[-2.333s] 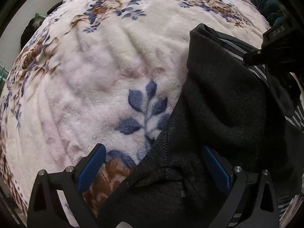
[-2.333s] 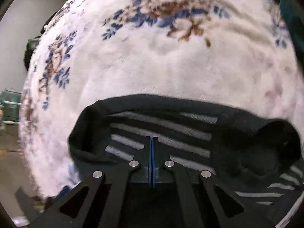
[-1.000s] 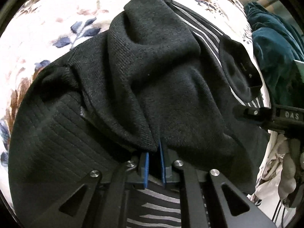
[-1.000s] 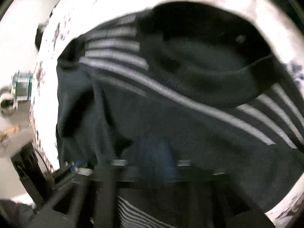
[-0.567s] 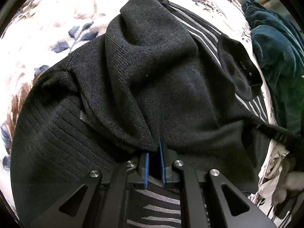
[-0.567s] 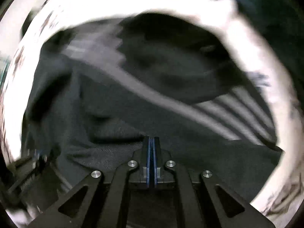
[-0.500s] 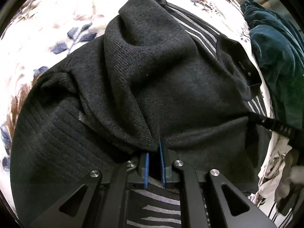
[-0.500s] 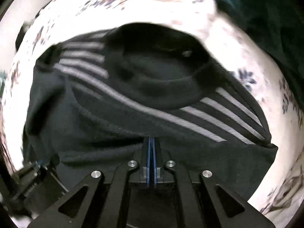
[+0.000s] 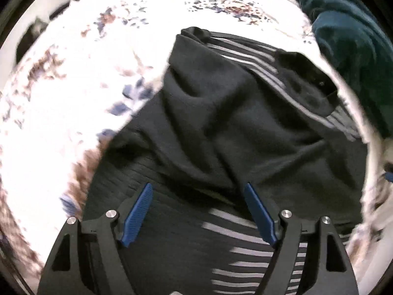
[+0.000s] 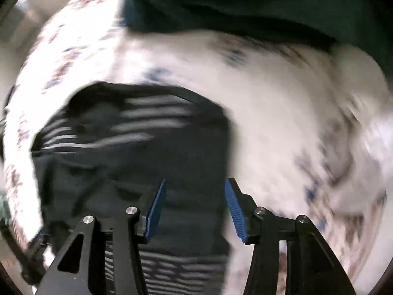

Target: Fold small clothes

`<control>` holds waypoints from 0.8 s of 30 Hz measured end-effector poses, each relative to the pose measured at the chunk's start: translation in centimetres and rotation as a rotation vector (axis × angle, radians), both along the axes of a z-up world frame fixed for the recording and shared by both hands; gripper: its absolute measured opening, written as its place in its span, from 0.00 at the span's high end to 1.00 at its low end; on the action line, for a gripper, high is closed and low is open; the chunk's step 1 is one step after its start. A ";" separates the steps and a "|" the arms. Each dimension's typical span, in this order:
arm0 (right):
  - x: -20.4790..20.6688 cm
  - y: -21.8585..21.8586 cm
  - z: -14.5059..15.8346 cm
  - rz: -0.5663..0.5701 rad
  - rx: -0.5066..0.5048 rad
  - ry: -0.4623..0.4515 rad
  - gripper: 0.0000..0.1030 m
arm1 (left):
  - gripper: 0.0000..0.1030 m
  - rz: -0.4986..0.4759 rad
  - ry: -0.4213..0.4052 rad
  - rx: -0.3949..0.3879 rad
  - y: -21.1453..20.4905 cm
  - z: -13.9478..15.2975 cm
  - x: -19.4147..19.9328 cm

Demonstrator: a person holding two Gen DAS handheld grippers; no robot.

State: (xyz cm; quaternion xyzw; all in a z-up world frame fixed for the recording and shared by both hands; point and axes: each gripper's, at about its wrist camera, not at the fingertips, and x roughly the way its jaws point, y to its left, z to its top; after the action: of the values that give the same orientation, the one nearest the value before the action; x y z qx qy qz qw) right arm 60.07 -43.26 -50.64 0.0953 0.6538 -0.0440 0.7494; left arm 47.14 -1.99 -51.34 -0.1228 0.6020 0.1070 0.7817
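Observation:
A black knit sweater (image 9: 221,123) with grey stripes lies folded over itself on the white floral blanket (image 9: 61,98). Its collar and striped chest sit at the upper right in the left wrist view. My left gripper (image 9: 197,206) hovers open above the sweater's lower part, nothing between its blue pads. In the blurred right wrist view the sweater (image 10: 137,162) fills the left half. My right gripper (image 10: 195,204) is open over the sweater's right edge, with its right finger over the blanket (image 10: 294,135).
A dark teal garment (image 9: 353,49) is heaped at the right of the blanket, and the teal garment (image 10: 245,2) spans the top of the right wrist view. Pale crumpled cloth (image 9: 378,184) shows at the right edge. Bare blanket lies left of the sweater.
Both grippers were shut on the sweater half a second ago; both have let go and stand open. The right view has swung right; the cameras have pulled back a little.

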 end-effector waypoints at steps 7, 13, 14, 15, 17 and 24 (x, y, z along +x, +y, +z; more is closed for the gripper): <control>-2.9 0.5 -6.9 -0.091 0.108 0.061 0.50 | 0.26 0.014 0.023 0.053 1.7 -1.3 1.9; -4.2 5.1 -5.9 0.020 -0.108 -0.081 0.94 | 0.21 -0.002 -0.002 0.112 2.2 -0.6 3.7; -4.4 5.1 -5.3 0.016 -0.129 -0.106 0.94 | 0.21 0.001 -0.006 0.115 2.6 -0.4 3.9; -4.5 5.0 -4.3 0.004 -0.156 -0.143 0.94 | 0.21 0.005 -0.010 0.119 2.9 -0.2 4.0; -4.6 3.9 -2.7 -0.022 -0.193 -0.189 0.94 | 0.21 0.023 -0.023 0.125 3.8 0.2 4.4; 0.3 2.8 -7.5 -0.084 -0.069 0.017 0.85 | 0.21 0.078 -0.050 0.144 7.2 1.1 6.1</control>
State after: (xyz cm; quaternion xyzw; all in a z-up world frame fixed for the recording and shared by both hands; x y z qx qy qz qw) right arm 60.38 -40.46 -58.15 0.0960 0.6537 -0.0987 0.7441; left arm 53.21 5.21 -50.25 -0.0923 0.5678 0.1772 0.7986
